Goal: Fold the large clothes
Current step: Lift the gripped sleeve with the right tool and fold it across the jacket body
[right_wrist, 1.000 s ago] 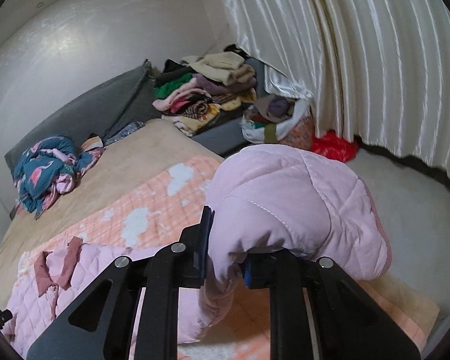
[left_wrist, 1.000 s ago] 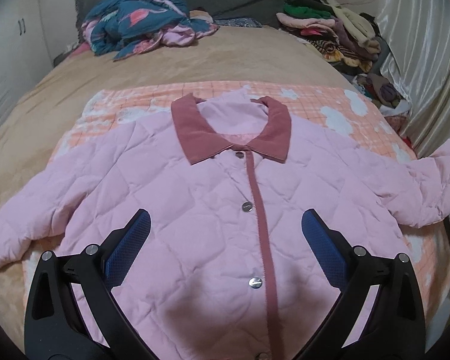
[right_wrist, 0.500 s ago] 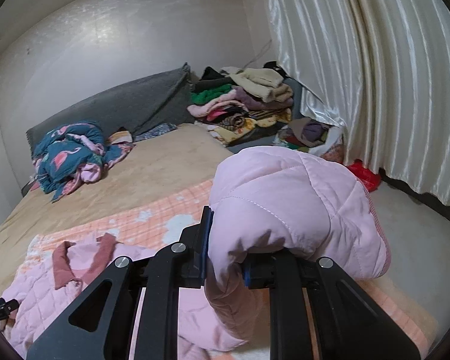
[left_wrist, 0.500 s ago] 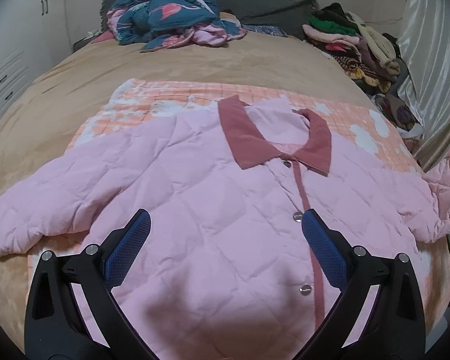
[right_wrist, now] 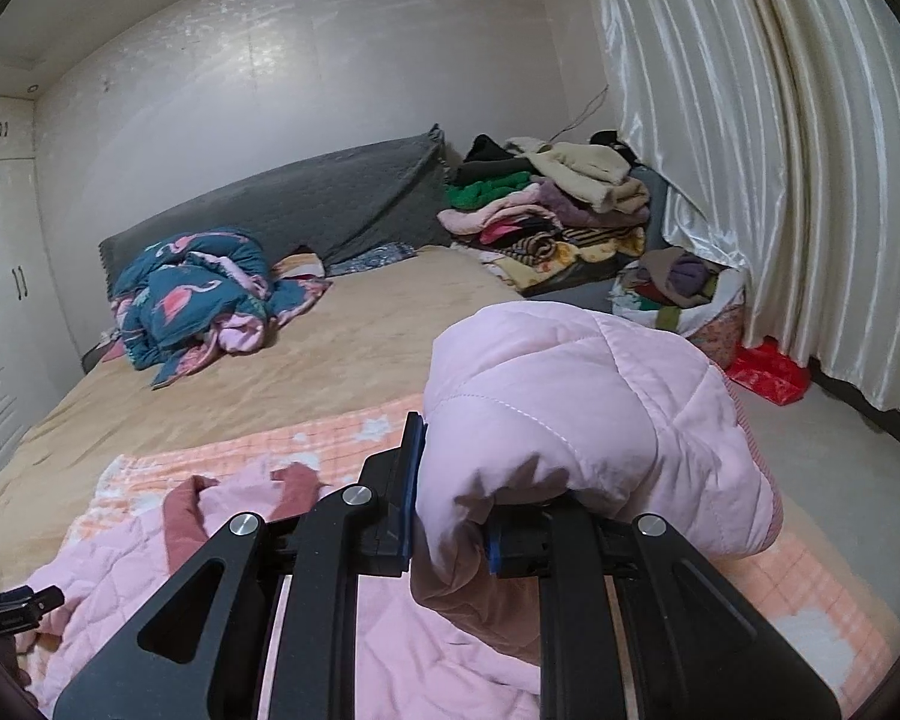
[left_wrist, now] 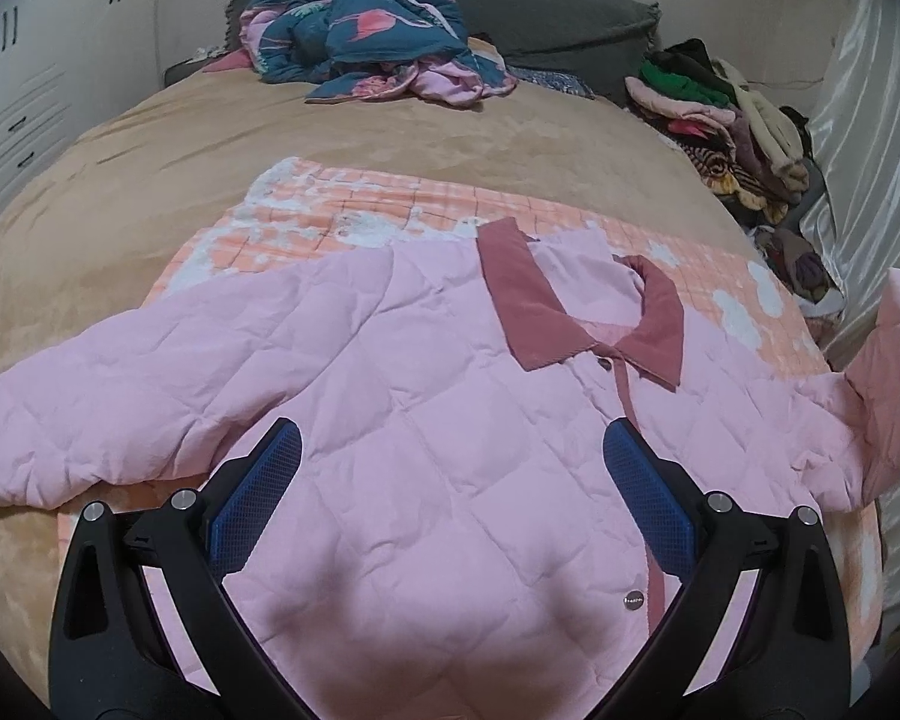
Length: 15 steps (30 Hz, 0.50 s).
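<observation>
Pink quilted cloth fills the right gripper [right_wrist: 450, 516]: its jaws are clamped on the cuff end of the jacket's sleeve [right_wrist: 576, 414], which bulges up and over them, lifted off the bed [right_wrist: 354, 336]. The left gripper [left_wrist: 450, 492] hovers with its jaws wide apart and nothing between them, above the chest of the pink jacket [left_wrist: 426, 420], which lies face up and buttoned on an orange checked blanket [left_wrist: 402, 204], collar [left_wrist: 546, 306] toward the headboard. The other sleeve [left_wrist: 84, 396] lies spread flat to the side. To fold well, I judge the held sleeve should be carried across the chest low and taut, laid square to the placket, while the free gripper pins the shoulder so the body does not drag.
</observation>
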Available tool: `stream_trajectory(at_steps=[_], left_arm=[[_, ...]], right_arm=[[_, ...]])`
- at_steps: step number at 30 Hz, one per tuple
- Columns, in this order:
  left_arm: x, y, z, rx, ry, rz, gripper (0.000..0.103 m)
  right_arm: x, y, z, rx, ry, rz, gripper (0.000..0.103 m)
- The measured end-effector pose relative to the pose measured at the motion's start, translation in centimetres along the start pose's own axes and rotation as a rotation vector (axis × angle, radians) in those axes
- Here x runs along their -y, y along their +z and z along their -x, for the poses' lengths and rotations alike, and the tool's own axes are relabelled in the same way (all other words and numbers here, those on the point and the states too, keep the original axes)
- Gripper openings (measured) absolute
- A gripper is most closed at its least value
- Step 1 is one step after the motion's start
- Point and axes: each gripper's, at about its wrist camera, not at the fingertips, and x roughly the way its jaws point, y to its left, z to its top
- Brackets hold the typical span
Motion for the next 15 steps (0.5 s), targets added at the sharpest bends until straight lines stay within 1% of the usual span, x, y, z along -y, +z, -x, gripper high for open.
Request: stream_trajectory(at_steps=[8,15], left_arm=[[-1.9,0.6,-0.1,-0.004,-0.009,0.047,0.095],[-3.9,0.6,-0.6,-0.023,-0.016,0.094,0.095]], right_arm=[[-4.7,0.8,-0.7,0.001,0.056,0.064,0.016],[-9.1,0.0,-2.0,-0.013,0.101,0.111,0.016]])
